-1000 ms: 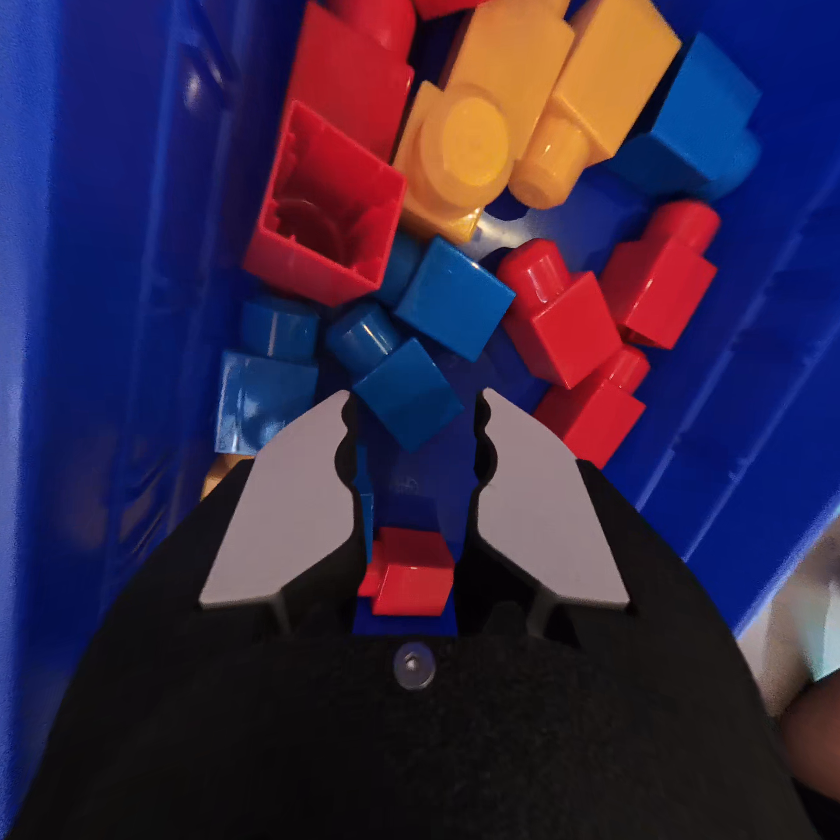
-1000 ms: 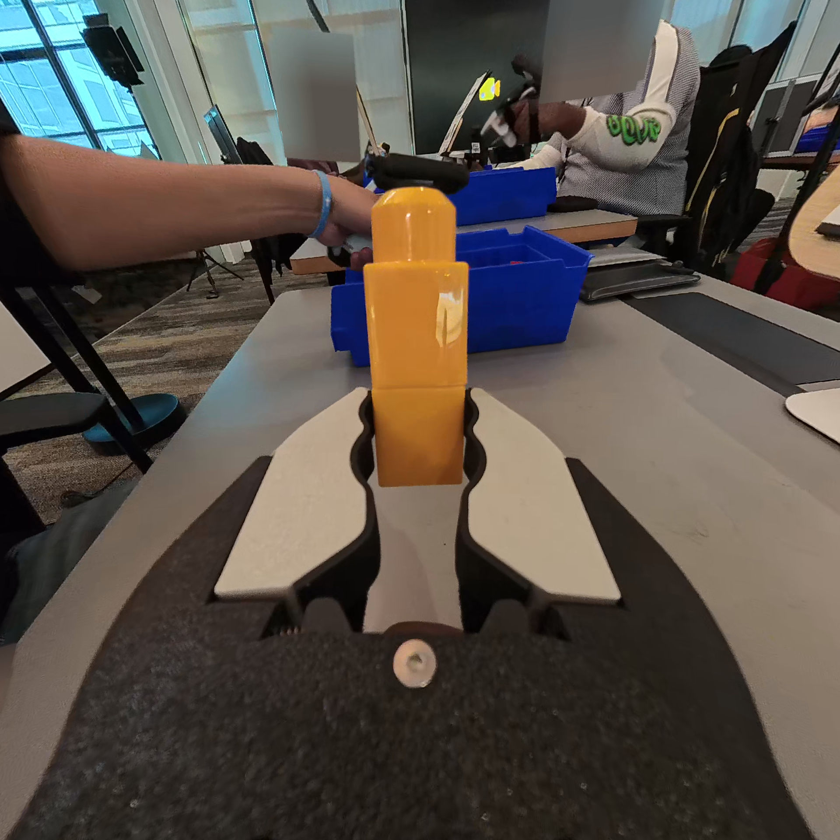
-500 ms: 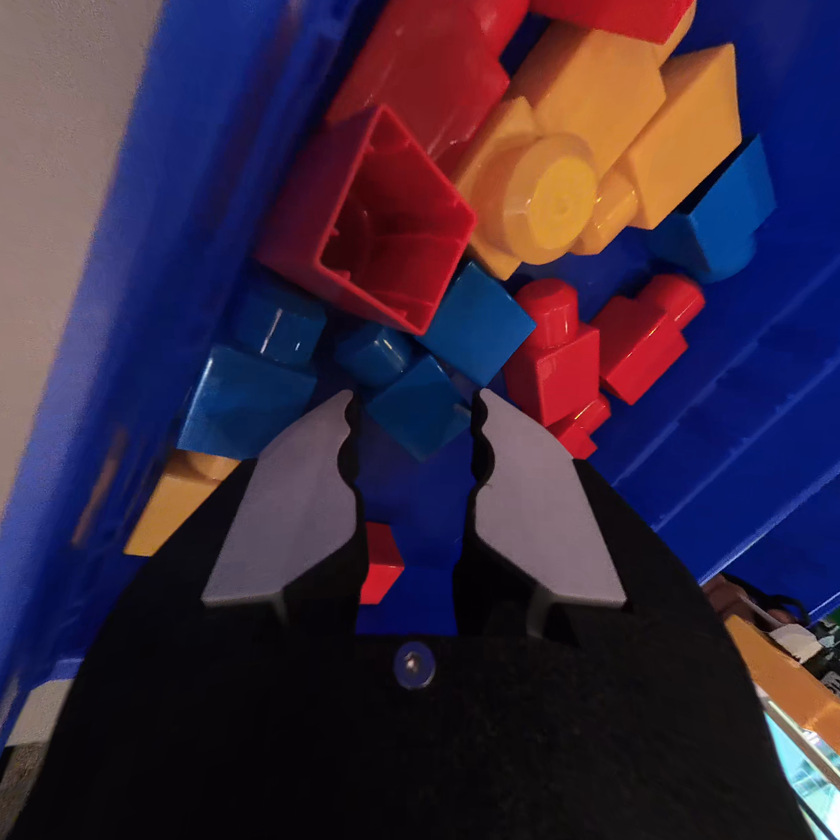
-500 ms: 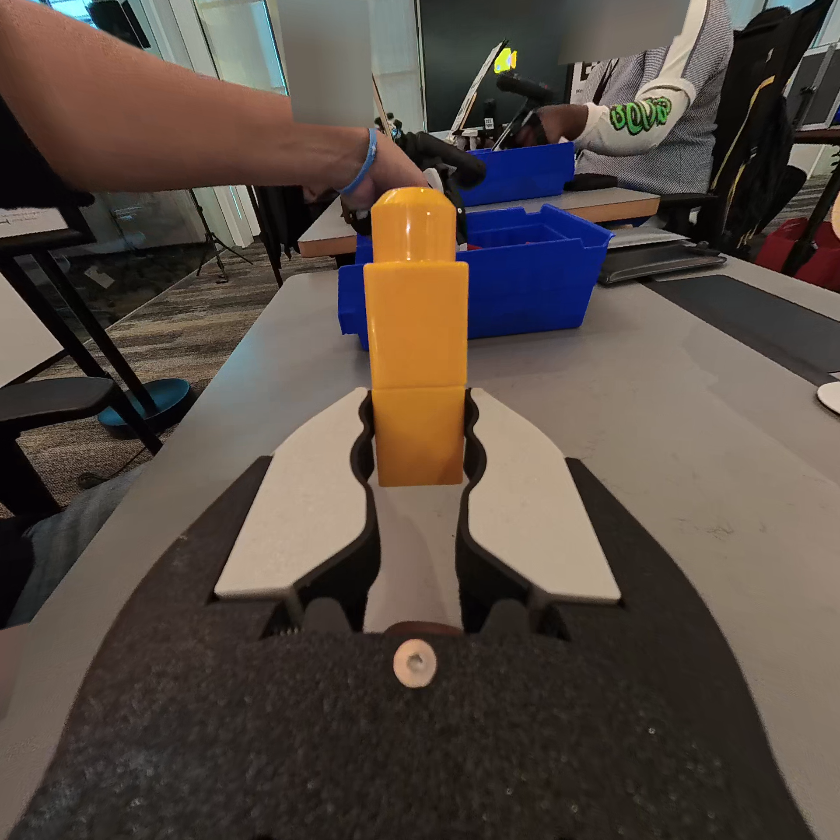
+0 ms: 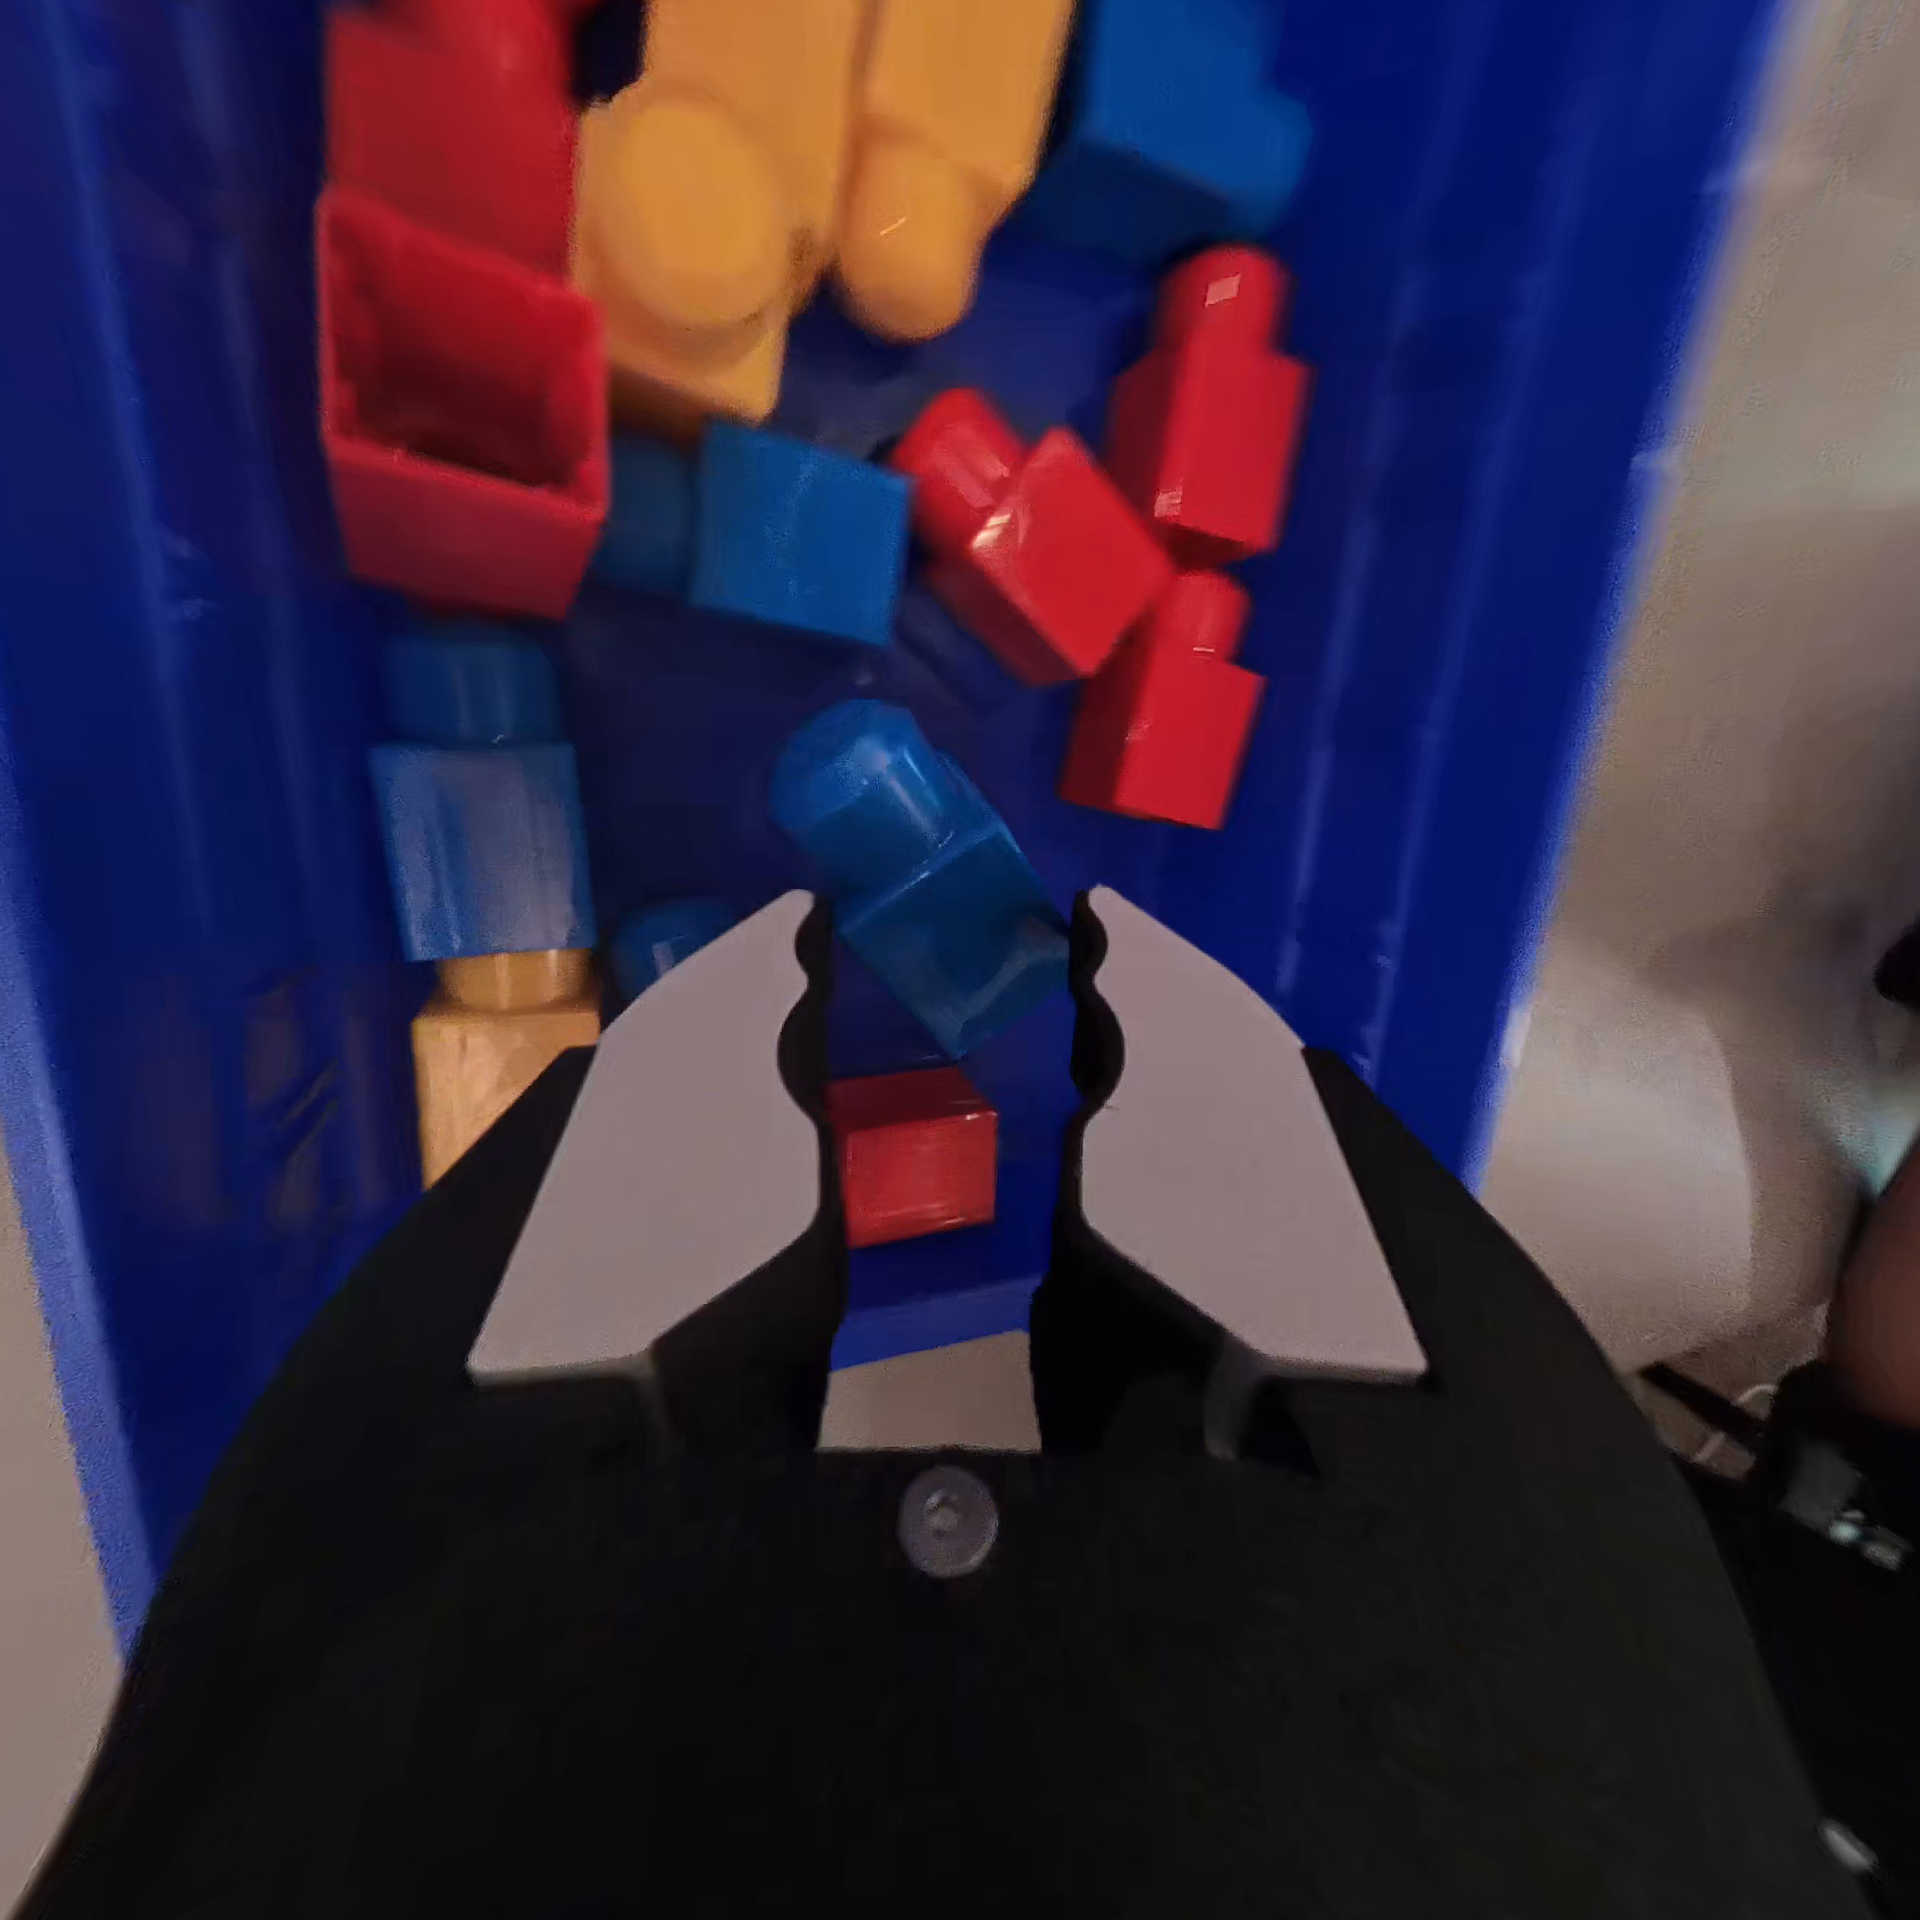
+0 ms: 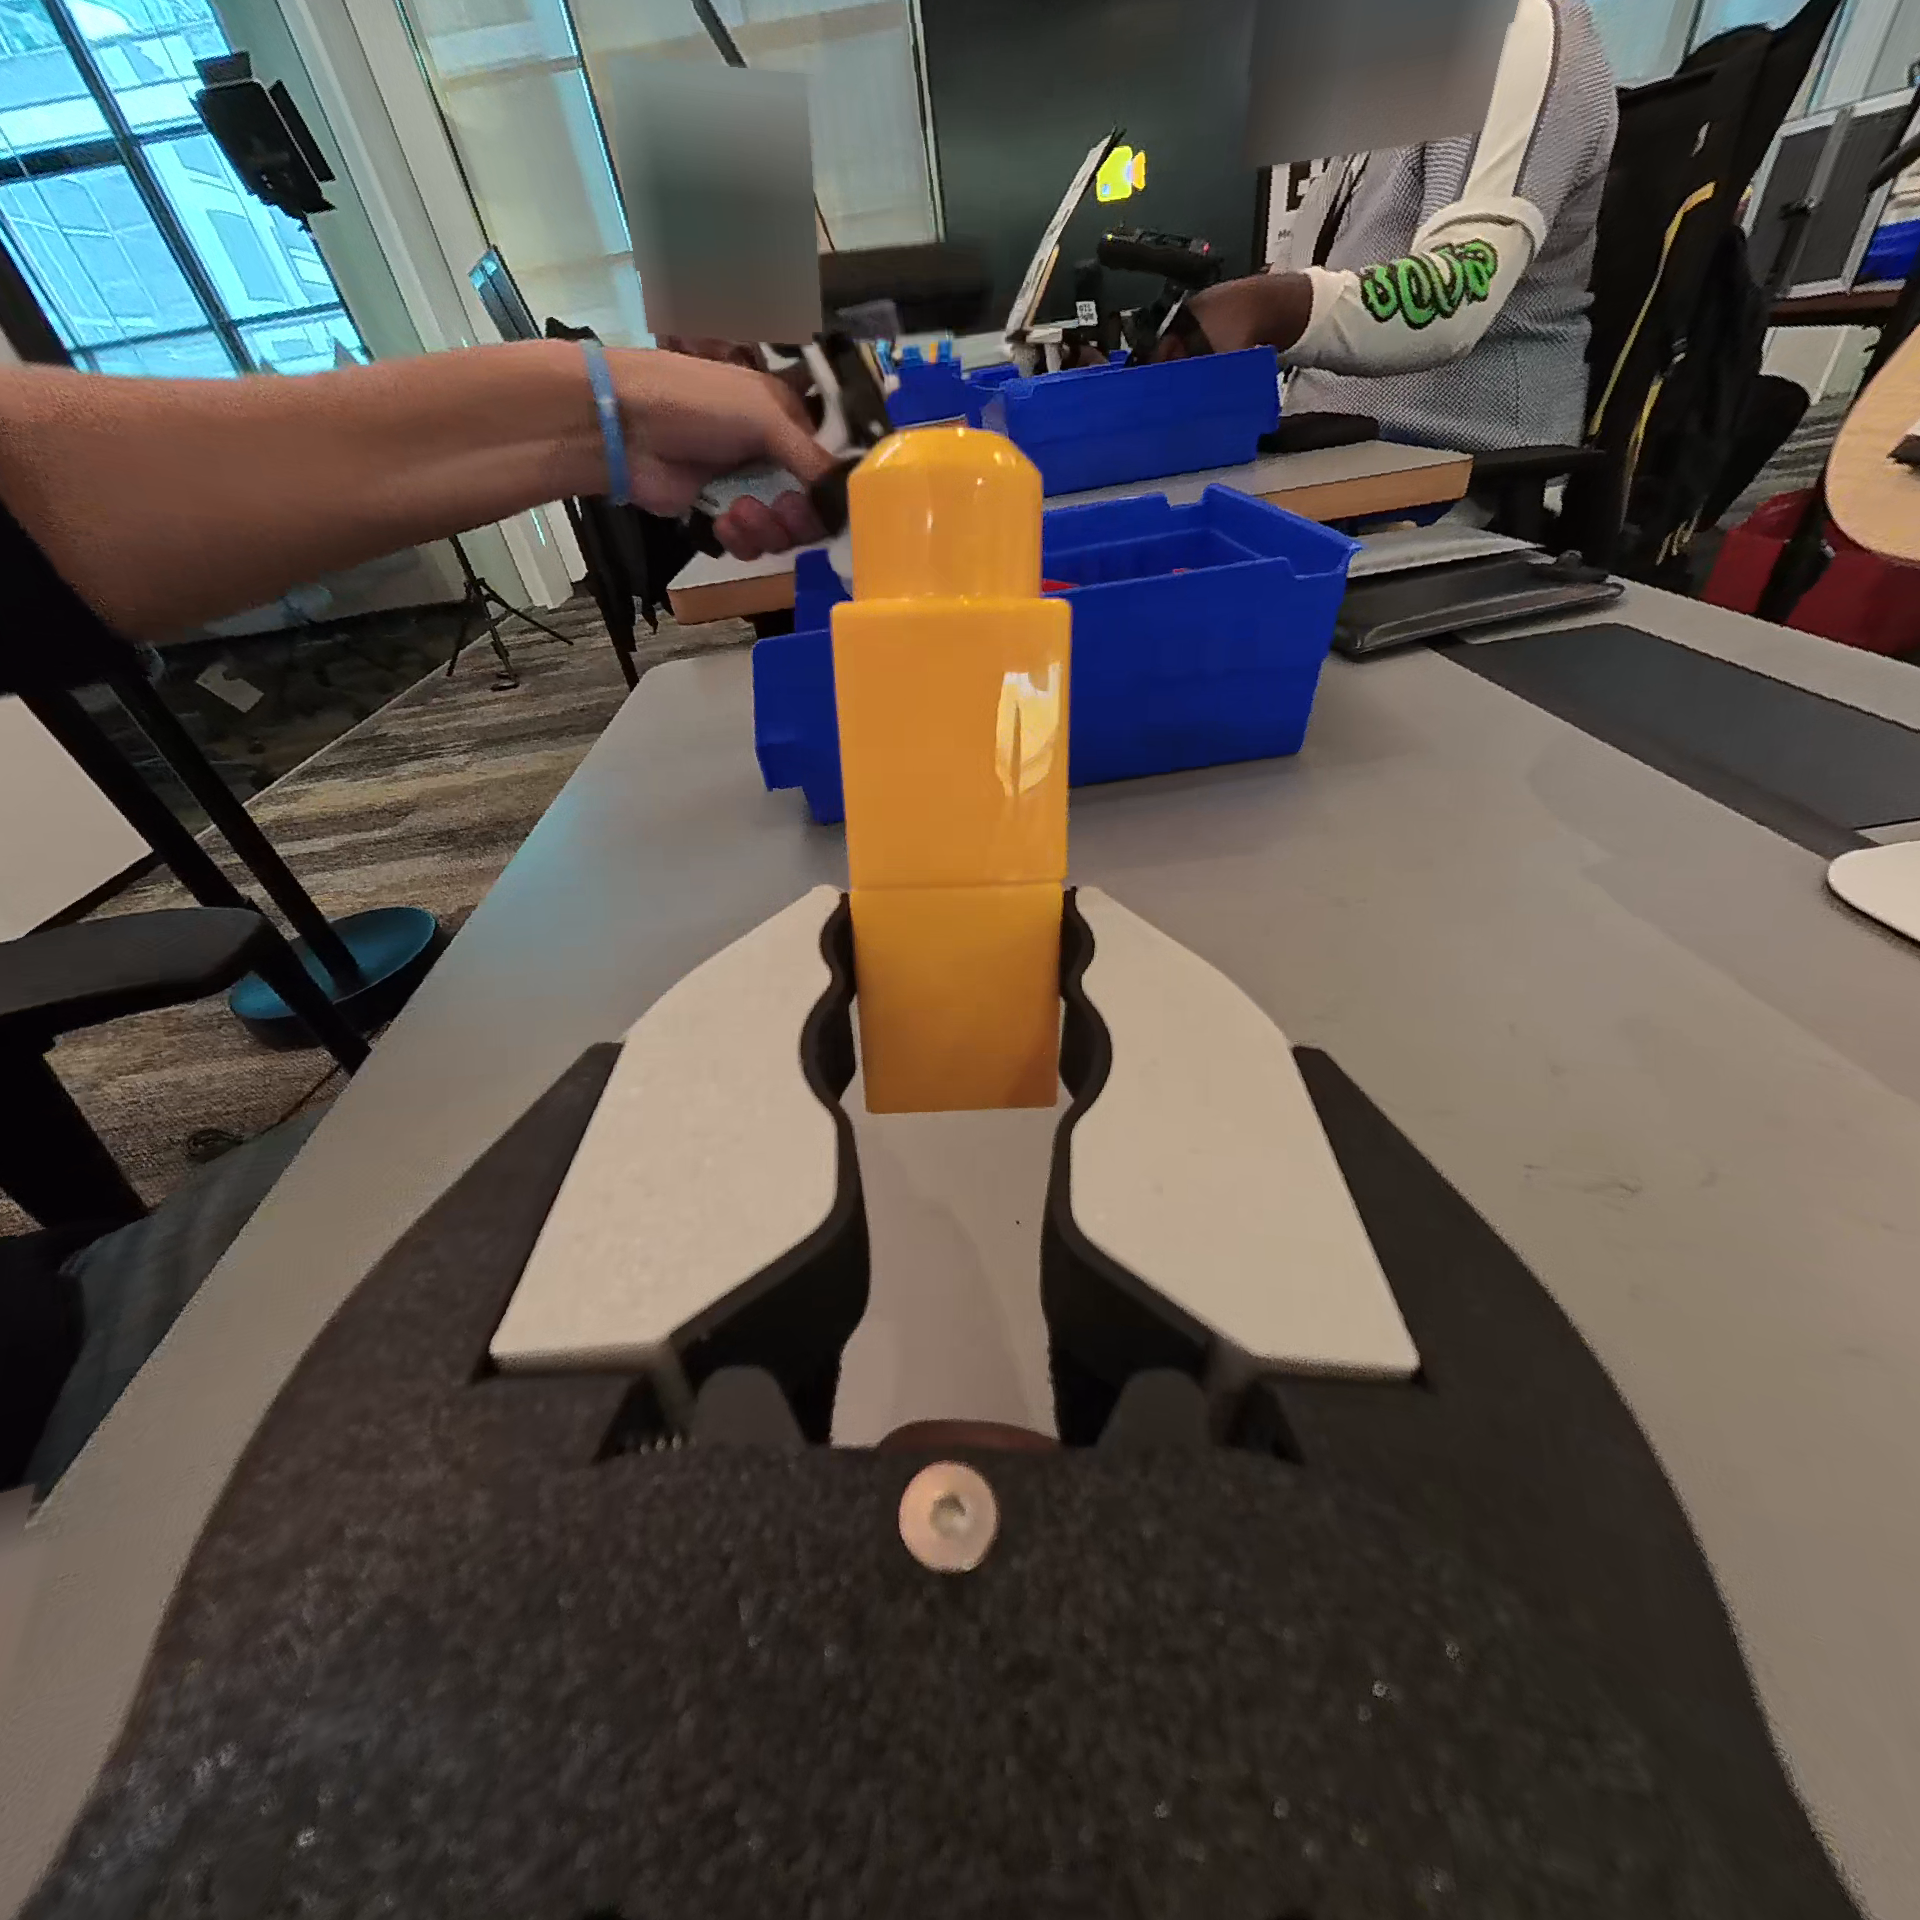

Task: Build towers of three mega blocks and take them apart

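My left gripper point(image 5: 945, 914) hangs over the blue bin point(image 5: 1455, 520) and is shut on a tilted blue block point(image 5: 904, 831), held above the loose red blocks point(image 5: 1039, 551), yellow blocks point(image 5: 727, 208) and other blue blocks. A small red block point(image 5: 914, 1153) lies below it. My right gripper point(image 6: 956, 914) is shut on the lower block of a tower of two yellow blocks point(image 6: 951, 727) standing upright on the grey table point(image 6: 1455, 1039). In the right wrist view the bin point(image 6: 1174, 665) stands behind the tower, with a hand point(image 6: 707, 457) reaching over it.
A second blue bin point(image 6: 1132, 416) sits on a farther table where another person works. A dark mat point(image 6: 1714, 727) and a white object point(image 6: 1881, 894) lie at the table's right. A chair point(image 6: 104, 966) stands off the table's left edge. One gripper's finger ends stand about 35 cm off the other's.
My left gripper has closed on the blue block that lay just ahead of its tips and pulled back up from the bin. My right gripper keeps holding the yellow tower in place.
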A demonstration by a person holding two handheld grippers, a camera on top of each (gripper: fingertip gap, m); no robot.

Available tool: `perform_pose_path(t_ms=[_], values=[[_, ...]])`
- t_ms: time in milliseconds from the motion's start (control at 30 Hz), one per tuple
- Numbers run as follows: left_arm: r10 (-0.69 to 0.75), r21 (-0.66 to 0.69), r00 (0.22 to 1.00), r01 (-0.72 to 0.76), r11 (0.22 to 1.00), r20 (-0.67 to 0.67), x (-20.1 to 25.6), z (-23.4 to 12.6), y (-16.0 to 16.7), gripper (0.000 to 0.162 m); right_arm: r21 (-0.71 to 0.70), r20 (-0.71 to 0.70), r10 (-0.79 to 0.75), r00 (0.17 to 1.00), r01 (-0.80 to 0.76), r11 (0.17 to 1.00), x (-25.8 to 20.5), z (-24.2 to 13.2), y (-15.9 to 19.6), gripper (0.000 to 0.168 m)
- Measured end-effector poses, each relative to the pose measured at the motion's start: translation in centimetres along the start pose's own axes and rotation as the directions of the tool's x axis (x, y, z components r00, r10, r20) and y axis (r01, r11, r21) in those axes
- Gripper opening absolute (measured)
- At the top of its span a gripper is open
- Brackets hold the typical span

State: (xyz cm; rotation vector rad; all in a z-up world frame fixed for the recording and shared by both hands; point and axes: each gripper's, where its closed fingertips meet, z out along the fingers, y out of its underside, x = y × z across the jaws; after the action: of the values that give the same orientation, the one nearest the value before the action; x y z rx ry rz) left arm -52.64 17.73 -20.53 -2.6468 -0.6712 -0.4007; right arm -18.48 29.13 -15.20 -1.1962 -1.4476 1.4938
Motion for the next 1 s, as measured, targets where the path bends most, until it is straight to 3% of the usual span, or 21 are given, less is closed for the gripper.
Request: perform_pose_path(t_ms=[67, 167, 233, 367, 533, 700, 1000], values=[[0.133, 0.125, 0.986, -0.121, 0.985, -0.100, 2.7, -1.9, -0.7, 0.044, 0.002, -0.002, 0.023, 1.000, -0.023, 1.000, 0.2, 0.1, 0.2, 0.036], [0.424, 0.353, 0.876, -0.330, 0.875, -0.231, 9.2, -5.1, -1.2, 0.043, 0.024, 0.023, 0.071, 0.997, -0.072, 0.997, 0.1, 0.4, 0.1, 0.036], [0.611, 0.505, 0.742, -0.429, 0.749, -0.275, 14.5, -7.1, -1.0, 0.043, 0.049, 0.067, 0.109, 0.992, -0.112, 0.993, -0.4, 0.7, -0.1, 0.036], [0.804, 0.700, 0.464, -0.427, 0.572, -0.373, 24.0, -9.5, -0.2, 0.042, 0.075, 0.143, 0.144, 0.979, -0.155, 0.985, -1.3, 1.6, -0.8, 0.036], [0.889, 0.795, 0.174, -0.398, 0.457, -0.424, 32.1, -8.4, 0.3, 0.042, 0.092, 0.181, 0.146, 0.973, -0.164, 0.982, -1.8, 2.6, -2.0, 0.036], [0.888, 0.835, 0.006, -0.337, 0.434, -0.459, 36.1, -6.9, -0.5, 0.041, 0.143, 0.181, 0.179, 0.967, -0.206, 0.968, -1.2, 2.4, -3.2, 0.036], [0.877, 0.820, -0.078, -0.403, 0.407, -0.474, 38.1, -2.8, -0.2, 0.041, 0.136, 0.185, 0.193, 0.964, -0.219, 0.966, -0.6, 1.5, -3.1, 0.036]])
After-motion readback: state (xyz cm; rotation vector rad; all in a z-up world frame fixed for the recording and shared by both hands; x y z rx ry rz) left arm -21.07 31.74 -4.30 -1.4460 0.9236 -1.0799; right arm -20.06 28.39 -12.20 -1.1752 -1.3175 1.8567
